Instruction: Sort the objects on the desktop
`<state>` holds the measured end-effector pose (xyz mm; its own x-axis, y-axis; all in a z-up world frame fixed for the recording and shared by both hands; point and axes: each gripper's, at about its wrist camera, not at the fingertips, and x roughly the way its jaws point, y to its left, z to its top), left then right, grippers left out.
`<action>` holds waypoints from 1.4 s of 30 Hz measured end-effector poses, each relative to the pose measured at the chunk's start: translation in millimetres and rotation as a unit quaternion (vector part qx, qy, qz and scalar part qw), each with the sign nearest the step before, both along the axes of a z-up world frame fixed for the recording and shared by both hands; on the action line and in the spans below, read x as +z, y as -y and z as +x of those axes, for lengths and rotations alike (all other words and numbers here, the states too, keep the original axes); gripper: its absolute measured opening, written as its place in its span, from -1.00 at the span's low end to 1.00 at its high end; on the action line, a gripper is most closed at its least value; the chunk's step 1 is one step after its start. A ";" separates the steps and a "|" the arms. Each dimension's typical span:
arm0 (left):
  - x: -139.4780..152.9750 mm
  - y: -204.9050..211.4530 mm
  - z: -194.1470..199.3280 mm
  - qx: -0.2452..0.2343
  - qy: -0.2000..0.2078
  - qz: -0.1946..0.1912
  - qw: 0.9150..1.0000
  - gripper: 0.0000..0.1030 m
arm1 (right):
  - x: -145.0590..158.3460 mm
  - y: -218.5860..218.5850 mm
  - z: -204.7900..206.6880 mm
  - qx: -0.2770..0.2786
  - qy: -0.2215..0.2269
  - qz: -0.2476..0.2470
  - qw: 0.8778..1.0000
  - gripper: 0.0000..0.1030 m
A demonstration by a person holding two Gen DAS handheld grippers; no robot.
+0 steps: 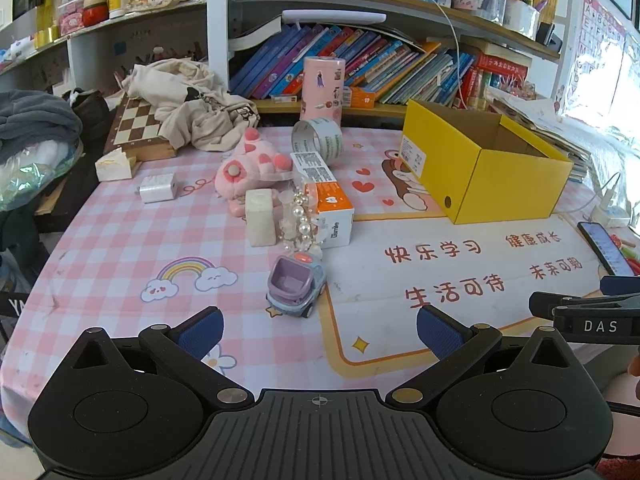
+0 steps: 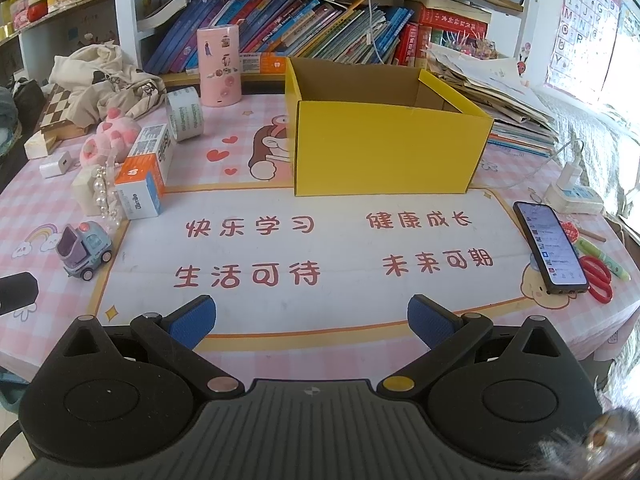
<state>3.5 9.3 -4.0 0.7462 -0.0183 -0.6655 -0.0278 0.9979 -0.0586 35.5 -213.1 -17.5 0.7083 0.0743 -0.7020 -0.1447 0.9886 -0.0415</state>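
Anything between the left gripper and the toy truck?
No. In the left wrist view, only bare desk mat separates the open left gripper from the toy truck.

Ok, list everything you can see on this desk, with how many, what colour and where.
cardboard box: 1, yellow, open, back centre of the mat
toy truck: 1, purple and blue-grey, nearest the left gripper
pearl string: 1, white, behind the truck
carton: 1, orange and white, beside the pearls
white block: 1, upright, left of the pearls
plush toy: 1, pink, behind the block
tape roll: 1, clear, on edge
pink cylinder: 1, stickered, by the bookshelf
charger: 1, white, left
phone: 1, dark, screen lit, right edge
scissors: 1, red, beside the phone
left gripper: open
right gripper: open
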 end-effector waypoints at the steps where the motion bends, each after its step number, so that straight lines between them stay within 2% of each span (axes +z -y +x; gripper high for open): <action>1: -0.2 -0.2 0.0 0.000 0.000 0.000 1.000 1.00 | -0.2 -0.1 0.0 0.000 0.000 0.000 1.000 1.00; 42: -3.3 -4.4 11.5 -0.003 -0.007 0.002 1.000 1.00 | -4.9 -7.0 12.3 0.006 -0.014 -0.006 1.000 1.00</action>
